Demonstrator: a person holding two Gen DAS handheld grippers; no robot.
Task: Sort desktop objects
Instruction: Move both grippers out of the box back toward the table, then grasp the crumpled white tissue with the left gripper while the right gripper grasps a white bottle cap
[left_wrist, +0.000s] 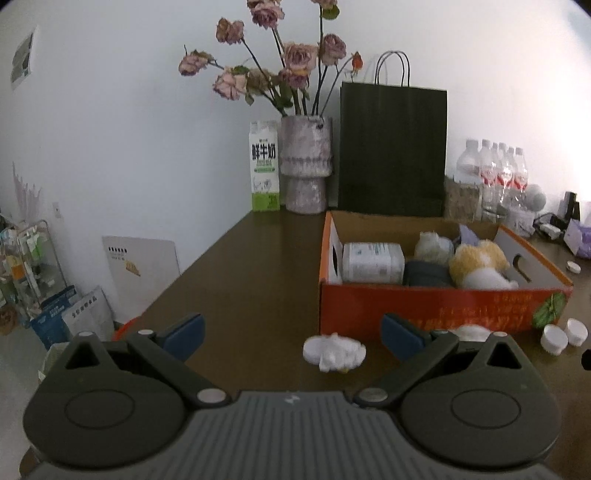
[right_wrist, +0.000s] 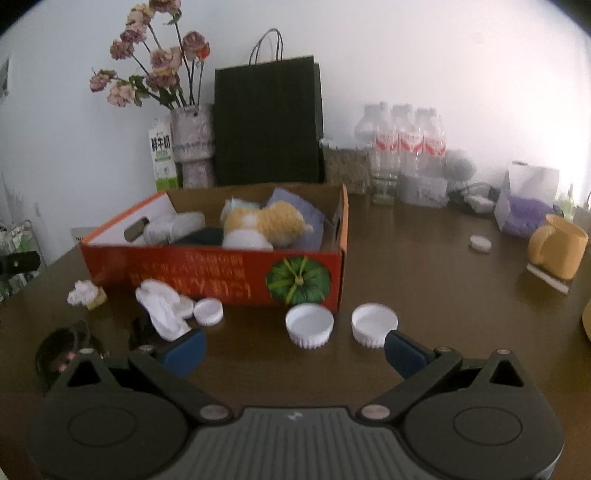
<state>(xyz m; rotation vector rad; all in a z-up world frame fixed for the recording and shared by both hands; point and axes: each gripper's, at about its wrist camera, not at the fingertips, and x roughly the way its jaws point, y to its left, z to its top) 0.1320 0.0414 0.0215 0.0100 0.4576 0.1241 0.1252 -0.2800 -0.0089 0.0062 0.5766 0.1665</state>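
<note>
Dark wood desk (right_wrist: 424, 258), white wall behind. Orange carton (right_wrist: 221, 273) serves as sorting bin, plush toy (right_wrist: 266, 225) inside. Loose white caps (right_wrist: 309, 325) and crumpled tissue (left_wrist: 334, 351) lie at carton front. Left gripper (left_wrist: 291, 334) and right gripper (right_wrist: 293, 349): fingers apart, empty.

Left of the orange cardboard box (left_wrist: 424, 306), the dark brown wooden surface (left_wrist: 240, 273) lies bare back to the milk carton (left_wrist: 264, 166) and grey vase (left_wrist: 306, 166). Near the box front: crumpled white tissue (right_wrist: 162, 308), two upturned white plastic caps (right_wrist: 309, 325). Right side open up to the yellow mug (right_wrist: 557, 245).
</note>
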